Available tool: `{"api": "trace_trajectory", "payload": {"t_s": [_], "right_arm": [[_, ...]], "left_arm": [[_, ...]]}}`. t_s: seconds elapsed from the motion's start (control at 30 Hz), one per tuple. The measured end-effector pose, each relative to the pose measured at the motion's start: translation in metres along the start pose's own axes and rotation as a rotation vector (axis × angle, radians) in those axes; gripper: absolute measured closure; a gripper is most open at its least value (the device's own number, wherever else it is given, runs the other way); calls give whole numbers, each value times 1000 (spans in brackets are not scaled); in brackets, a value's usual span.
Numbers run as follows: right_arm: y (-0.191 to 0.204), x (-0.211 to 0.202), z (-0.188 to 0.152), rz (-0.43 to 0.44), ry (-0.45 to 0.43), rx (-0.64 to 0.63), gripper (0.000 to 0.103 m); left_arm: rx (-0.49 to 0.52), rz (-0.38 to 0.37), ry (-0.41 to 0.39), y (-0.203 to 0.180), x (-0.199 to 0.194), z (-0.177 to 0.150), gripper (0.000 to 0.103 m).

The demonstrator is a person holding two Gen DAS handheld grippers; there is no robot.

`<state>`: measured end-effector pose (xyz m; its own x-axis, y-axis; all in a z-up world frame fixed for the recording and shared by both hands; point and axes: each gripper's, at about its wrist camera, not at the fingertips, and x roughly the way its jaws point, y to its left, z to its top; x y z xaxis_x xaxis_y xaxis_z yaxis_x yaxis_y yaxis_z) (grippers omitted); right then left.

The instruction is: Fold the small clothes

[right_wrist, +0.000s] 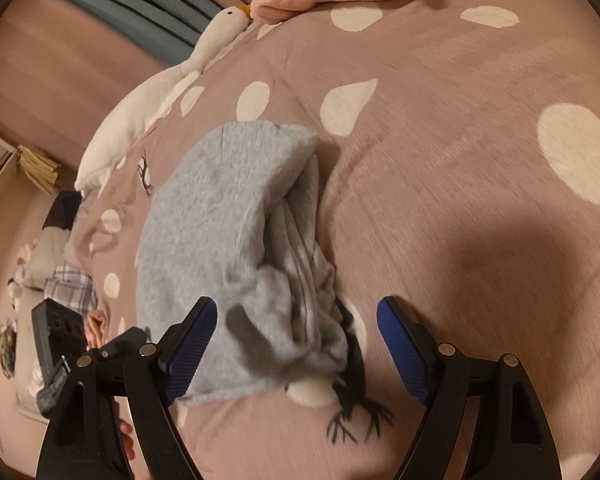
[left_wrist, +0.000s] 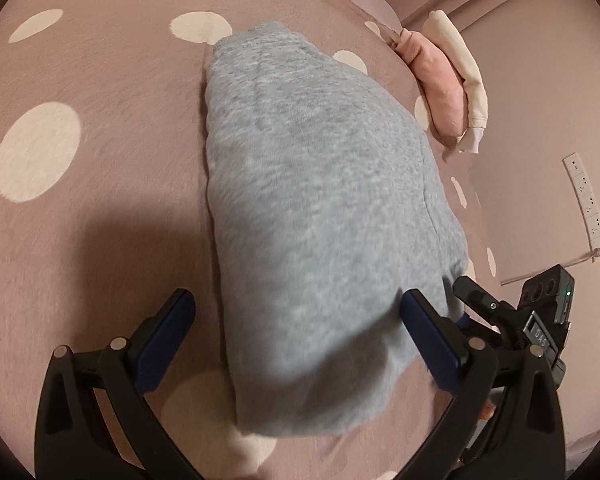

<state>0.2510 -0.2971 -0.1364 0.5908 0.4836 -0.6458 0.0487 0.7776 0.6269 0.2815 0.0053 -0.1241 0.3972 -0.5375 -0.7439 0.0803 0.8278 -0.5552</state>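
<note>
A folded grey fleece garment (left_wrist: pixel 308 184) lies on a mauve bedspread with white dots (left_wrist: pixel 112 80). My left gripper (left_wrist: pixel 297 294) stands open over the garment's near end; its left pad is clear of the cloth and its right pad sits at the cloth's right edge. In the right wrist view the grey garment (right_wrist: pixel 212 216) shows its layered, folded edge on the right. My right gripper (right_wrist: pixel 297 304) is open astride the near end, with its left fingertip over the cloth and its right fingertip over bare bedspread (right_wrist: pixel 440 160). The right gripper (left_wrist: pixel 496 312) also shows beside the left one.
Folded pink and cream clothes (left_wrist: pixel 452 88) lie near the bed's far right edge, against the wall. A white goose plush (right_wrist: pixel 148 112) lies along the far side. A white power strip (left_wrist: pixel 586 208) hangs on the wall. More clothes (right_wrist: pixel 68 284) sit beyond the bed's left edge.
</note>
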Motion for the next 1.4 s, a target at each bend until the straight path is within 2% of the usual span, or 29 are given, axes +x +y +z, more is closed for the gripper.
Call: {"api": "trace_trajectory", "payload": {"t_s": [0.57,0.87,1.1,1.3,1.4], "right_arm": [[16,29,18,2,36,-99,21],[25,40,22,-24,34,-153,21],[29,44,26,-46,24,-170,30],[34,45,27,-71,19,-199,45],[37,45,25,-86,16,-218,49]], "left_arm": [[55,33,-4,-5,24,21,0],[67,49,-6,-8,34,32,0],[61,48,6,-7,39,37,1],[77,75,9,-11,42,39,2],[95,99,8,-13,42,38,4]]}}
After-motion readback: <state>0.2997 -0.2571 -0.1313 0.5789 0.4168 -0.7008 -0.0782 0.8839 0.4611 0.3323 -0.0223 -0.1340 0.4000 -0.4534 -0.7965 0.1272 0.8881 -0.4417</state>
